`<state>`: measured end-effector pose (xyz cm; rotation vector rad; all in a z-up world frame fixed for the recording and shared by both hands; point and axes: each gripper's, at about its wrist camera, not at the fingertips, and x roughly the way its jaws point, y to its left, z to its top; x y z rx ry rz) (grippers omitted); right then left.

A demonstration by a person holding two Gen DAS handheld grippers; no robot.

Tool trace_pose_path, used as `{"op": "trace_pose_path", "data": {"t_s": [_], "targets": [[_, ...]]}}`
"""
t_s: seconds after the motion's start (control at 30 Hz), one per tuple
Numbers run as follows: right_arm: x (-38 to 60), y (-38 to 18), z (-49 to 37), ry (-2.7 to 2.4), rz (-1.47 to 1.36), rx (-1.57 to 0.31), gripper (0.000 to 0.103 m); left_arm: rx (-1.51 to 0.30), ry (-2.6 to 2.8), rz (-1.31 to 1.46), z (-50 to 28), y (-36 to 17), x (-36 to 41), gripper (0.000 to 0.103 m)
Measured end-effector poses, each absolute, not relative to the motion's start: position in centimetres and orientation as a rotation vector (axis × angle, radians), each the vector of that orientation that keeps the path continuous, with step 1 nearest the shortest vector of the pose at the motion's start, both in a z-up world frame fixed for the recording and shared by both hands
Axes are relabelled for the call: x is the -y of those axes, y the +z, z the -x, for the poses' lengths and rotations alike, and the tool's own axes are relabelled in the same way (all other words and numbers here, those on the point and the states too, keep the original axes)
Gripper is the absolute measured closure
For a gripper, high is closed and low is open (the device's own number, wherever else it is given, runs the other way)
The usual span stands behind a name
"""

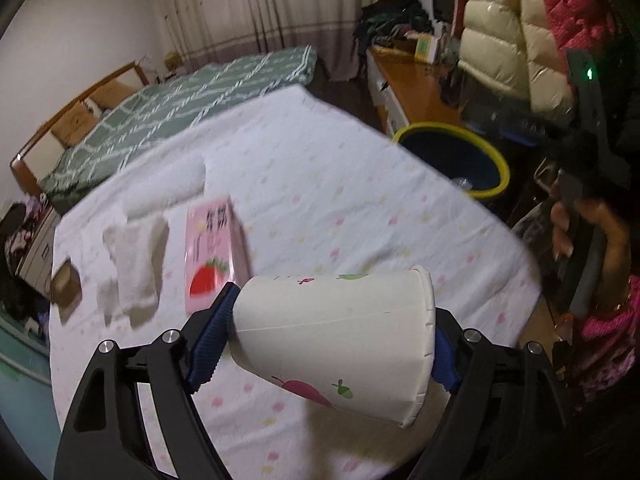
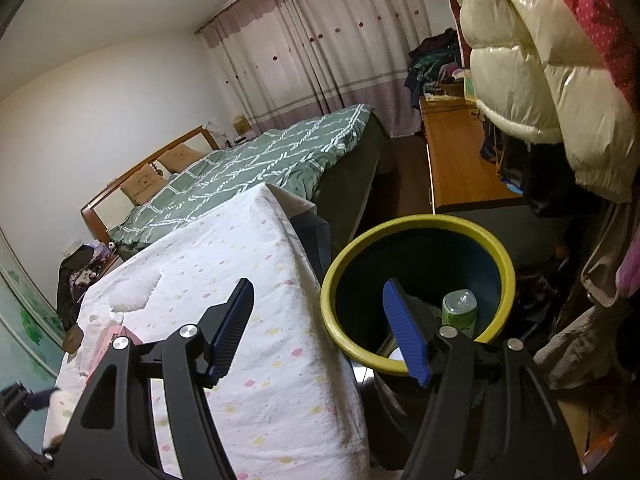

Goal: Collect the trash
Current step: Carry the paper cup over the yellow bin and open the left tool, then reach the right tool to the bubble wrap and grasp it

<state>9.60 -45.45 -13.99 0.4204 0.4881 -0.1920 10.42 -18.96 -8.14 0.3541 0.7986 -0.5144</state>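
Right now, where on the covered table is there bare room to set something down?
Free: the wide cloth between the pink carton and the table edge by the yellow-rimmed bin. Crowded: the far left, where the white towels, carton and a small brown item cluster.

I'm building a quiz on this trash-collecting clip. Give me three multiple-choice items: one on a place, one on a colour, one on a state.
1. Where does the green can sit?
A. inside the bin
B. on the bed
C. on the wooden desk

2. What colour is the bin's rim?
A. red
B. yellow
C. white

3. How is the paper cup placed?
A. upright on the table
B. crushed flat on the floor
C. sideways between the left gripper's fingers

Answers: 1 A, it shows within the bin's walls; 2 B, a yellow ring; 3 C, rim and base face the pads.
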Motion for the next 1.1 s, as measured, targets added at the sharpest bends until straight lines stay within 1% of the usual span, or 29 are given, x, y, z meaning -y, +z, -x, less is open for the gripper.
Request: {"op": "trace_pose_path", "data": {"t_s": [0.2, 0.4, 0.67, 0.87, 0.9, 1.0, 1.1], "targets": [[46.8, -12.4, -7.4, -0.273, -0.383, -0.428, 0.039, -0.755, -0.578, -0.379, -13.0, -6.9, 23.2, 0.022], [49.1, -11.4, -4.9, -0.38, -0.355, -0.387, 0.039, -0.74, -0.675, -0.42, -16.7, -6.9, 30.4, 0.022], [52.8, -10.9, -1.9, -0.526, -0.345, -0.354, 0.039, -0.767, -0.791, -0.454, -21.1, -9.1, 41.1, 0.022], [54.8, -11.5, -1.2, -0.585, -0.357, -0.372, 0.039, -0.815, -0.834, -0.465, -23.7, -12.1, 48.3, 0.021], [55.0, -11.6, -1.2, -0.595, -0.358, -0.376, 0.039, -0.82, -0.834, -0.467, -23.9, -12.6, 49.0, 0.021], [55.3, -11.9, -1.1, -0.616, -0.362, -0.384, 0.039, -0.843, -0.822, -0.468, -24.5, -13.8, 50.7, 0.008], [55.1, -11.9, -1.1, -0.625, -0.354, -0.386, 0.039, -0.862, -0.811, -0.44, -24.6, -13.7, 50.0, 0.008]]}}
